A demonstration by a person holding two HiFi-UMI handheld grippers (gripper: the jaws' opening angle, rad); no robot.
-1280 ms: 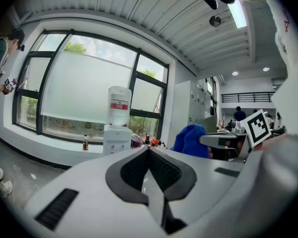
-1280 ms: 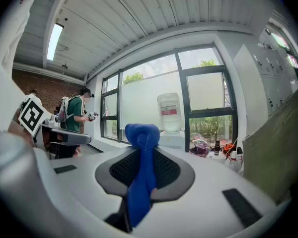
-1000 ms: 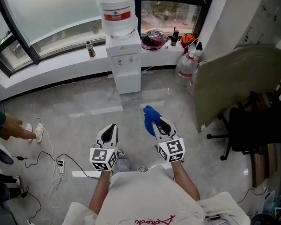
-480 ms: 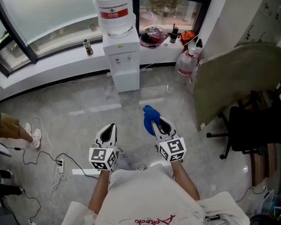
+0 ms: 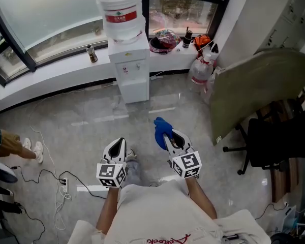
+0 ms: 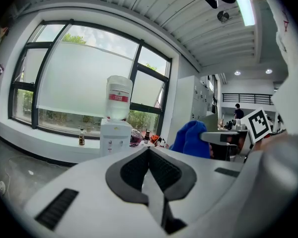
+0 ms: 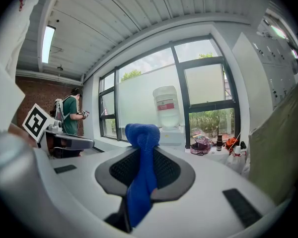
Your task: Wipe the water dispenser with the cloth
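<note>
A white water dispenser (image 5: 127, 65) with a large bottle (image 5: 119, 10) on top stands against the window ledge, well ahead of me; it also shows in the left gripper view as the dispenser (image 6: 112, 137) and in the right gripper view as the dispenser (image 7: 170, 133). My right gripper (image 5: 165, 132) is shut on a blue cloth (image 5: 160, 127), which bunches above the jaws as the cloth (image 7: 142, 163). My left gripper (image 5: 119, 144) is shut with nothing in it, its jaws pressed together. Both grippers hang at waist height, far short of the dispenser.
A window ledge (image 5: 66, 67) carries a small bottle (image 5: 90, 53) and a bowl of items (image 5: 163, 39). A plastic jug (image 5: 200, 70) sits on the floor right of the dispenser. A large board (image 5: 254, 90) and an office chair (image 5: 274, 141) stand at right. Cables (image 5: 51, 172) trail at left, near a person's feet (image 5: 33, 149).
The dispenser has slid lower and nearer in the head view as I walk toward it. The person at left has shifted further out of view. Both grippers keep their hold and pose.
</note>
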